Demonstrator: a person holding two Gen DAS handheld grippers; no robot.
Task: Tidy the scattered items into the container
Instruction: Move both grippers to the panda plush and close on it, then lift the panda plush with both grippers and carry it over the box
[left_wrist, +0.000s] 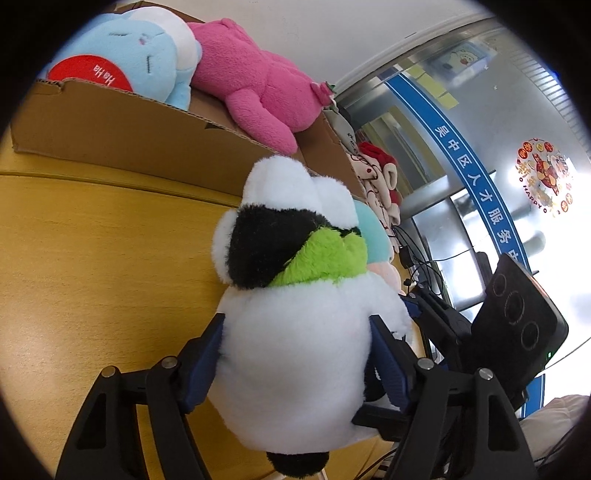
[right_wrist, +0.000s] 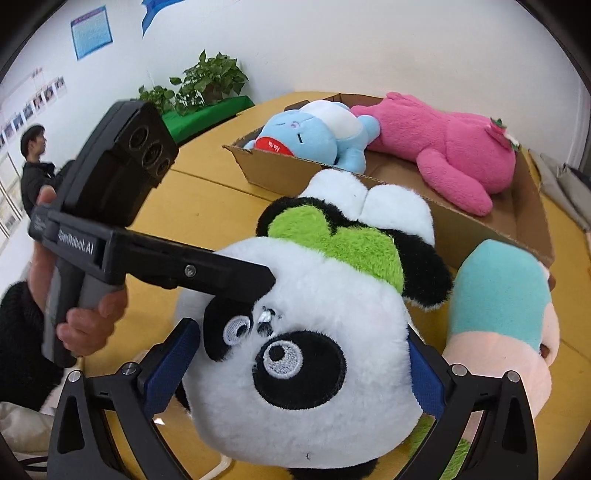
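- Our left gripper clamps the body of the white-and-black plush panda with a green patch, blue pads pressed into its sides, low in the frame's centre.
- Our right gripper squeezes the same panda's head at the bottom of its view.
- The brown cardboard box, upper right there, already holds a light-blue plush with a red bib and a pink plush animal.
- Left to tidy, we judge: the panda, held above the yellow wooden table just short of the box, and a teal-and-peach plush lying beside the box.
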